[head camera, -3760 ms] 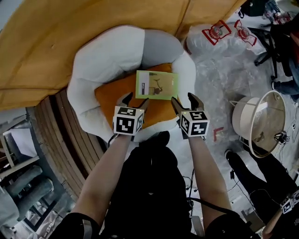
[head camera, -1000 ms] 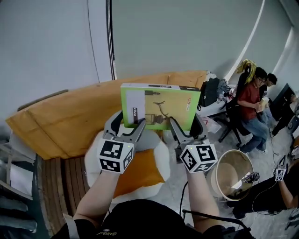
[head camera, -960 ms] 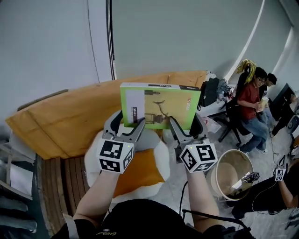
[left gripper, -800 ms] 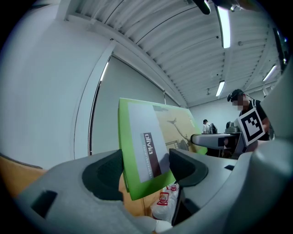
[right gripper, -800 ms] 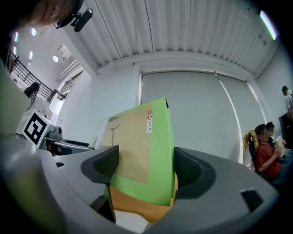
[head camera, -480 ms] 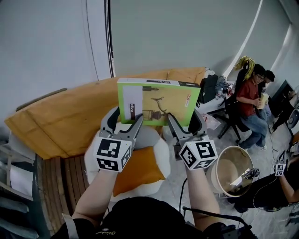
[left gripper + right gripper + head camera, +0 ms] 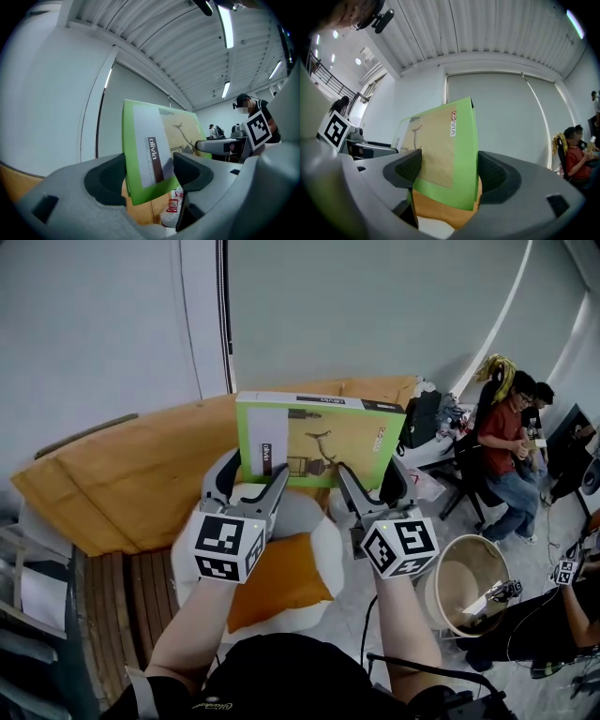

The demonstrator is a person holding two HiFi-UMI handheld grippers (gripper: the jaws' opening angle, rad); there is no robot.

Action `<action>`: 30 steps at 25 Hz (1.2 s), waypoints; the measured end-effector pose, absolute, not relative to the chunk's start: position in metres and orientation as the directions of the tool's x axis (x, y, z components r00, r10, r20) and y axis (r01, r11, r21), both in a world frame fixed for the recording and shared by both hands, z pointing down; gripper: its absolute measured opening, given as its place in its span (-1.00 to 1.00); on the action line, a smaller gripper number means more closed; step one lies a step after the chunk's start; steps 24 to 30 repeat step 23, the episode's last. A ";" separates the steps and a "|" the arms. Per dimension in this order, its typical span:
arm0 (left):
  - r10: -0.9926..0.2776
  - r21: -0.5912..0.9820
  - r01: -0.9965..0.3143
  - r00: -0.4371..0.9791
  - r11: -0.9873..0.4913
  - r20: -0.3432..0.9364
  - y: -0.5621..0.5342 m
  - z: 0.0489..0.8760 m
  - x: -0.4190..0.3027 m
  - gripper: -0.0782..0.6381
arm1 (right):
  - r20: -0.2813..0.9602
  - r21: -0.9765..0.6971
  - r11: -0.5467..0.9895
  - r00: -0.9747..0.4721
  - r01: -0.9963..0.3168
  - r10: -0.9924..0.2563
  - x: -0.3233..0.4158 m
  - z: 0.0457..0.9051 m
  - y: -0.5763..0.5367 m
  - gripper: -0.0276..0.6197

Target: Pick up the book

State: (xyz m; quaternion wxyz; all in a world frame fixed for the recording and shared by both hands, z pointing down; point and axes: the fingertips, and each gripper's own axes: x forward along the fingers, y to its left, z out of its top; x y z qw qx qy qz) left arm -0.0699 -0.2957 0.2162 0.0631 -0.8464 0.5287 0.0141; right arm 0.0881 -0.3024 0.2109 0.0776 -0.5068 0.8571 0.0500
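Observation:
The book (image 7: 319,442) has a green cover with a tan picture and stands upright in the air in front of the grey wall. My left gripper (image 7: 251,474) is shut on its lower left corner, near the white spine label. My right gripper (image 7: 372,476) is shut on its lower right corner. In the left gripper view the book (image 7: 150,154) sits between the two dark pads (image 7: 190,171) of the left gripper (image 7: 147,171). The right gripper view shows the book (image 7: 440,150) clamped the same way in the right gripper (image 7: 445,171).
Below the book lies a white beanbag seat (image 7: 305,526) with an orange cushion (image 7: 277,582). An orange-brown covered mass (image 7: 122,474) curves behind it. A round beige bin (image 7: 464,587) stands at the right. People sit on chairs (image 7: 506,442) at the far right.
Several seconds ago the book lay flat on the orange cushion; now both grippers hold it up in the air. Over the last second it has hardly shifted.

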 end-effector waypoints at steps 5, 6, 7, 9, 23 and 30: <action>-0.896 -0.093 -0.899 0.436 -0.428 -0.086 -0.299 0.217 -0.070 0.11 | -0.181 0.000 0.481 -0.473 -0.877 -0.862 0.088 0.214 -0.306 0.18; -0.897 -0.093 -0.899 0.435 -0.428 -0.084 -0.299 0.217 -0.070 0.11 | -0.178 -0.002 0.482 -0.474 -0.876 -0.862 0.088 0.215 -0.306 0.18; -0.897 -0.093 -0.899 0.434 -0.427 -0.082 -0.299 0.217 -0.070 0.11 | -0.177 -0.004 0.482 -0.474 -0.876 -0.862 0.088 0.215 -0.306 0.18; -0.898 -0.094 -0.900 0.432 -0.425 -0.080 -0.298 0.217 -0.070 0.11 | -0.175 -0.006 0.484 -0.475 -0.875 -0.862 0.088 0.215 -0.306 0.18; -0.912 -0.084 -0.914 0.402 -0.396 -0.077 -0.301 0.216 -0.068 0.11 | -0.169 -0.015 0.502 -0.493 -0.865 -0.854 0.090 0.216 -0.313 0.18; -0.912 -0.084 -0.914 0.402 -0.396 -0.077 -0.301 0.216 -0.068 0.11 | -0.169 -0.015 0.502 -0.493 -0.865 -0.854 0.090 0.216 -0.313 0.18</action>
